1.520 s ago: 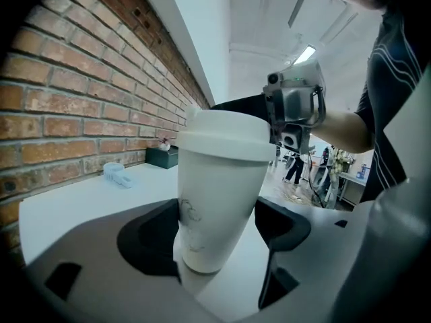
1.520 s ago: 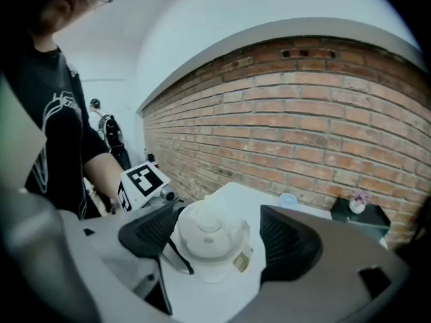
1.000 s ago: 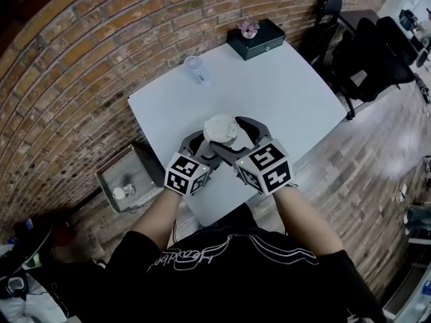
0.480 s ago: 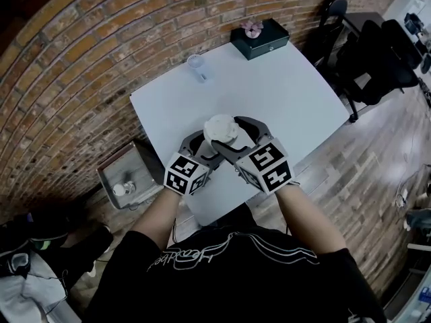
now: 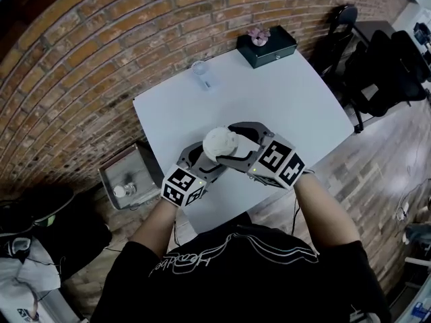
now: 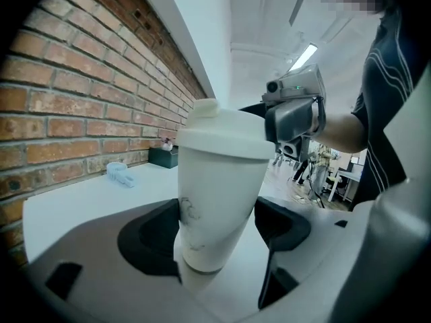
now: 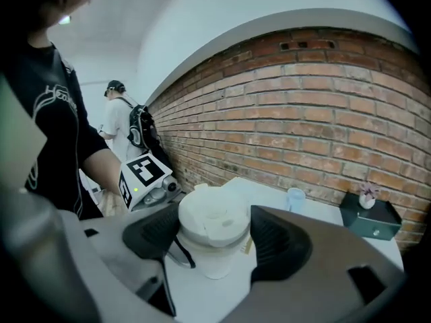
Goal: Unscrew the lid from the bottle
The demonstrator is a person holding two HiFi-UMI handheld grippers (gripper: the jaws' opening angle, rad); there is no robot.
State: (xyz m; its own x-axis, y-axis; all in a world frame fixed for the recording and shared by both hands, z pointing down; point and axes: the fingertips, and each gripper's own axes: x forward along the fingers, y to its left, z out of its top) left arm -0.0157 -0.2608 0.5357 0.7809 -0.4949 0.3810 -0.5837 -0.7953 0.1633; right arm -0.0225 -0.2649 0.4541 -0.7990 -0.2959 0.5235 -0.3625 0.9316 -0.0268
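A white bottle (image 6: 215,200) with a white screw lid (image 5: 220,142) stands tilted over the near part of the white table (image 5: 289,106). My left gripper (image 5: 205,155) is shut on the bottle's body, with a pad on each side in the left gripper view. My right gripper (image 5: 232,143) comes in from the right at lid height. Its jaws have just been closing, and both pads now press on the rim of the lid (image 7: 212,217). The right gripper view also shows the left gripper's marker cube (image 7: 143,173) behind the bottle.
A dark green box (image 5: 266,46) topped with a pink flower sits at the table's far corner, with a clear plastic cup (image 5: 201,69) near the brick wall. A metal bin (image 5: 128,177) stands on the floor at left, and black chairs (image 5: 377,66) at right.
My right gripper has rolled about the lid, its marker cube swinging right and its fingers lying flatter. The left gripper and the bottle stay where they were.
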